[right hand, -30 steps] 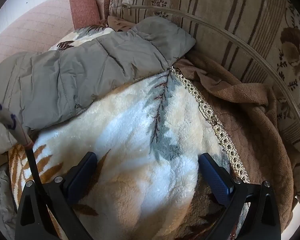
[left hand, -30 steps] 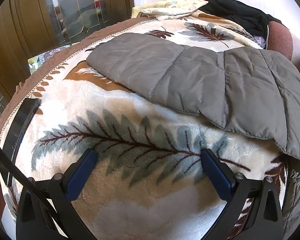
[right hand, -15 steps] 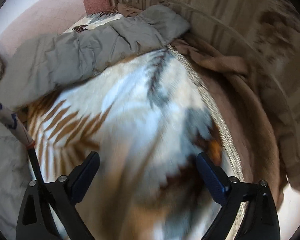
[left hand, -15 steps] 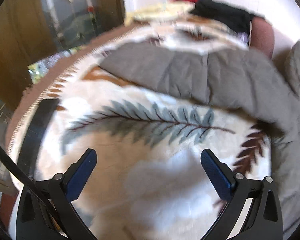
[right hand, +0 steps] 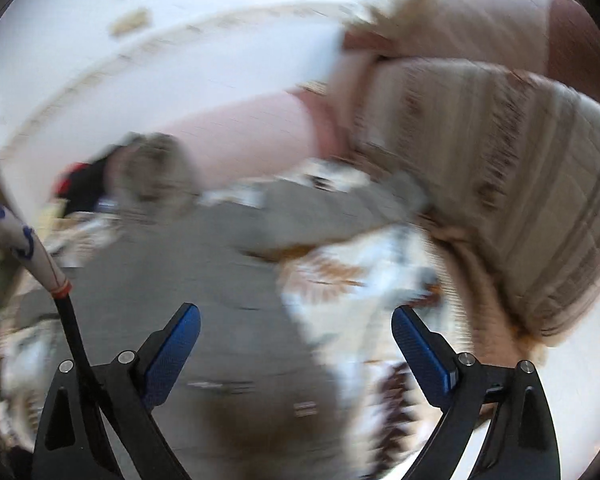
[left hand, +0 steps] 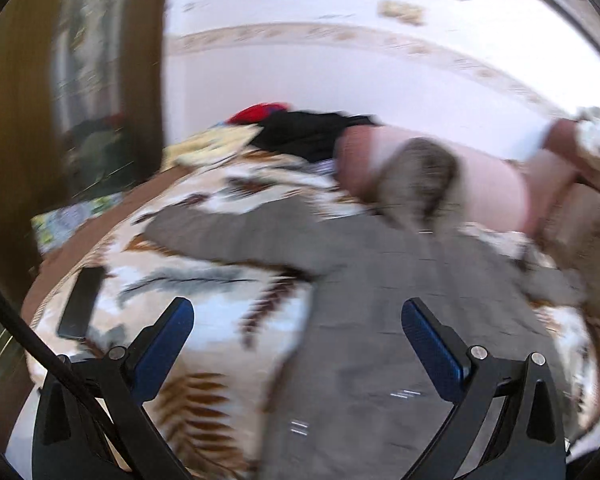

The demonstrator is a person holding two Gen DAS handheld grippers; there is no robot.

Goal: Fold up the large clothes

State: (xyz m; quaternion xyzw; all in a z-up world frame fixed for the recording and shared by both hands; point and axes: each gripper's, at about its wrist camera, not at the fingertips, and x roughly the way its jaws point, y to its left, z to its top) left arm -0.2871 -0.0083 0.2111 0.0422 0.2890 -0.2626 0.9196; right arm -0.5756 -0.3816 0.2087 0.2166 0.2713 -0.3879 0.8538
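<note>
Hovering above the bed, both grippers are empty with their jaws spread wide: the left gripper point(left hand: 298, 326) over the coat's left flank, the right gripper point(right hand: 296, 332) over its right flank. One grey padded coat point(left hand: 380, 300) lies spread flat on the leaf-patterned blanket point(left hand: 204, 288), one sleeve point(left hand: 220, 236) reaching toward the bed's left edge and the other point(right hand: 340, 208) toward the striped cushion point(right hand: 500, 160) at the right edge. The fold looks not yet begun; this seems the approach step. Next, each gripper would need to drop to a sleeve or hem edge and pinch it. Both views are blurred, so details are uncertain. Counted: one coat, two sleeves, one dark flat object point(left hand: 82, 306) near the left edge.
</note>
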